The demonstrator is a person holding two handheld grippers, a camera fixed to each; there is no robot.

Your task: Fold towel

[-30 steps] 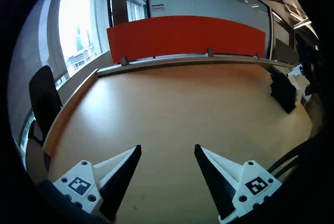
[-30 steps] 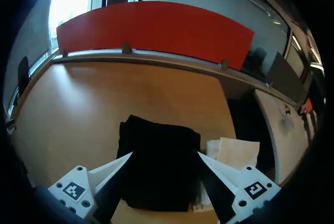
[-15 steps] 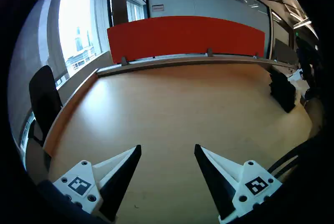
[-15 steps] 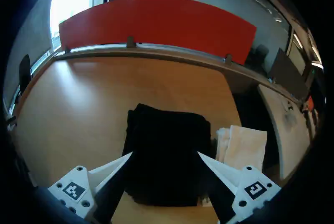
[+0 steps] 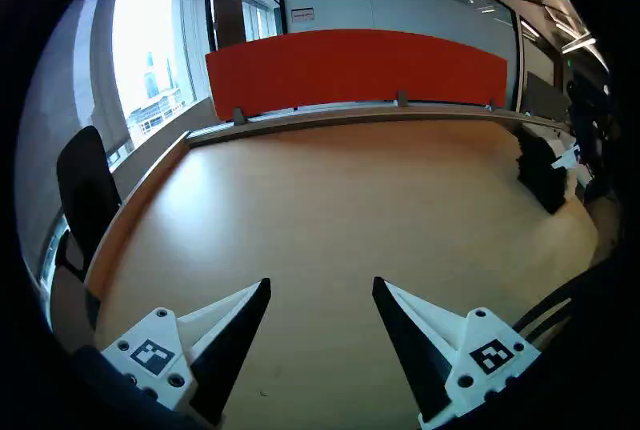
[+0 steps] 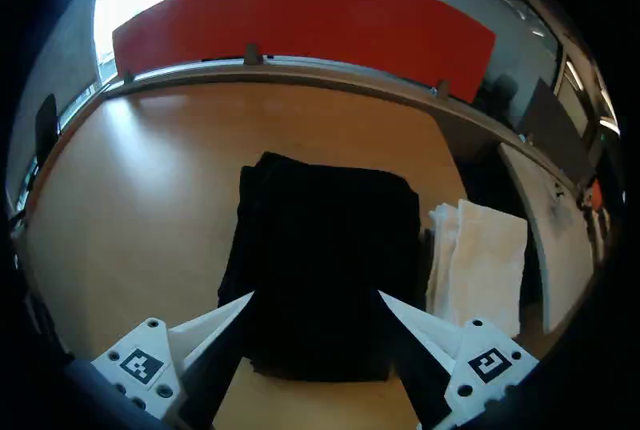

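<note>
Right claw [image 6: 316,295]: the fingers are spread well apart and are not pinching. The near end of the black towel stack [image 6: 328,246] sits in the gap between them. Whether either finger touches the cloth cannot be told. The stack is folded thick and lies flat on the wooden tabletop [image 6: 136,190], running straight ahead of the claw. Just beside it, to the claw's right, lies a folded white towel [image 6: 484,262]. Farther ahead, a red divider panel [image 6: 304,18] runs along the table's far edge. Left claw [image 5: 320,281]: the fingers are likewise spread wide, with bare tabletop [image 5: 336,206] showing in the gap and ahead of the tips. To the claw's left, past the table edge, stands a black chair [image 5: 84,182]. Well ahead and far to the claw's right, the black towel stack [image 5: 542,178] sits near the table edge. A small white item [image 5: 570,159] lies against it, too small to identify. At the far end stands the red divider panel [image 5: 356,66], with a bright window [image 5: 148,62] beyond it to the left.
</note>
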